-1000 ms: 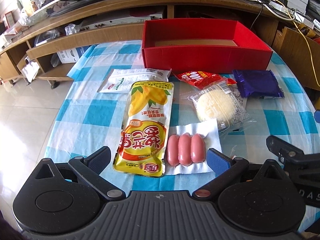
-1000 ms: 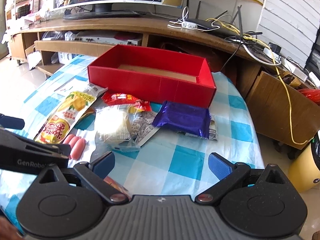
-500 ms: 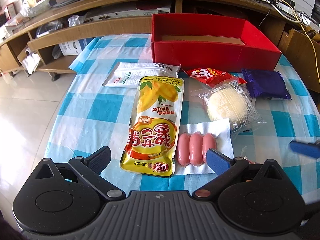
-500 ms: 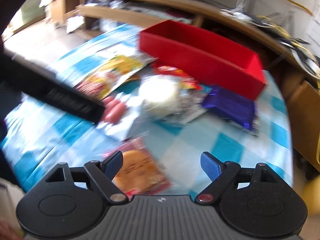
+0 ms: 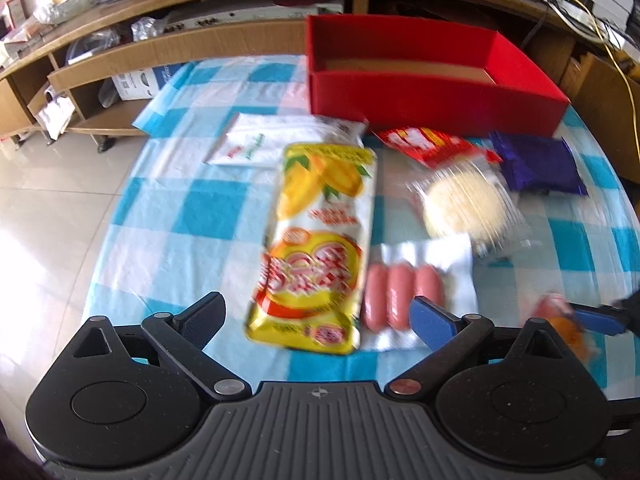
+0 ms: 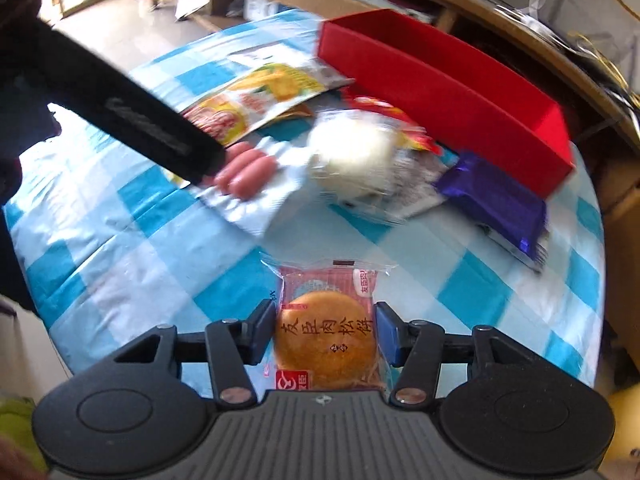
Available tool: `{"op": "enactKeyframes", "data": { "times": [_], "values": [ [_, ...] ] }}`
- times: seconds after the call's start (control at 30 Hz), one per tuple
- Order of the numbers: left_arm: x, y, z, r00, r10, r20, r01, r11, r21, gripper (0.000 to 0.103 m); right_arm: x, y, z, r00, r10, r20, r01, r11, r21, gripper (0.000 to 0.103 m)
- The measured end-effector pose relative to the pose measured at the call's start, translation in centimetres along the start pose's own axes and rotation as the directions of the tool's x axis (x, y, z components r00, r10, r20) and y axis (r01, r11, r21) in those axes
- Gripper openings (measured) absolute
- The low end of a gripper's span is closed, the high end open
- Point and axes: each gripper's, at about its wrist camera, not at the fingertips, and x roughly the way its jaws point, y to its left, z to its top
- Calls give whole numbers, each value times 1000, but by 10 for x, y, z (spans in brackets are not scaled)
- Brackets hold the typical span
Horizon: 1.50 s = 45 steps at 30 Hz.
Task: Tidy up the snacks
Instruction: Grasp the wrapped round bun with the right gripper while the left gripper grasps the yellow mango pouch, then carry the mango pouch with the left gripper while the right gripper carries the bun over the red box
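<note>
My right gripper point(image 6: 326, 320) is low over the blue-checked table, its jaws closing; the pads touch both sides of a pink-wrapped round golden cake packet point(image 6: 326, 332). In the left wrist view that packet point(image 5: 560, 316) shows blurred at the right edge. My left gripper point(image 5: 316, 312) is open above the near end of a yellow mango pouch point(image 5: 320, 240), with three pink sausages point(image 5: 400, 296) by its right finger. Behind lie a white round cake point(image 5: 464, 204), a red packet point(image 5: 428, 144), a purple packet point(image 5: 536, 164) and a white packet point(image 5: 272, 140). The red box point(image 5: 432, 96) stands open at the back.
The left gripper's black body point(image 6: 132, 120) crosses the right wrist view above the sausages point(image 6: 244, 176). A wooden TV stand point(image 5: 160, 44) with cluttered shelves runs behind the table. Tiled floor point(image 5: 48, 220) lies off the table's left edge.
My right gripper dropped and rolled over the cake packet, and its jaws went from wide to narrow around it. The left gripper drifted slightly and stayed open.
</note>
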Motion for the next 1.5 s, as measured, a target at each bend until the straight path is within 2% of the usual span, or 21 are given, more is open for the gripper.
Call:
{"op": "enactKeyframes", "data": {
  "times": [0.2,0.3,0.37,0.57,0.63,0.73,0.83,0.9,1.23,1.37,1.5],
  "values": [
    [14,9,31,1000,10,11,-10,1000,8,97,-16,-20,6,999,19,34,-23,995,101,83],
    [39,1,33,999,4,-36,-2,999,42,92,-12,-25,11,999,19,40,-24,991,129,83],
    [52,1,27,998,31,-57,-27,998,56,94,-4,-28,14,1000,19,23,-22,990,142,83],
    [63,19,35,997,11,-74,-13,1000,-26,92,6,-30,18,998,58,10,-59,986,157,83],
    [61,16,35,998,2,-59,-2,1000,8,86,7,-31,18,998,63,8,-63,984,164,83],
    [56,16,32,999,-9,-50,9,1000,10,76,7,-31,21,998,56,11,-57,986,157,83],
    [50,13,25,999,-5,-46,5,1000,4,71,3,-28,23,999,41,27,-45,988,144,83],
    [43,12,22,999,-5,-42,5,1000,-3,63,-3,-26,23,998,35,44,-40,989,139,83],
    [7,-4,-6,999,12,-37,-10,999,48,60,-30,-19,15,996,-1,95,-12,991,132,83],
    [-13,-13,6,999,-30,24,29,997,69,60,-43,-23,18,991,-33,126,14,989,148,83],
    [-23,-21,29,991,-103,85,97,993,70,60,-44,-36,28,990,-44,136,18,982,188,83]
  ]
}}
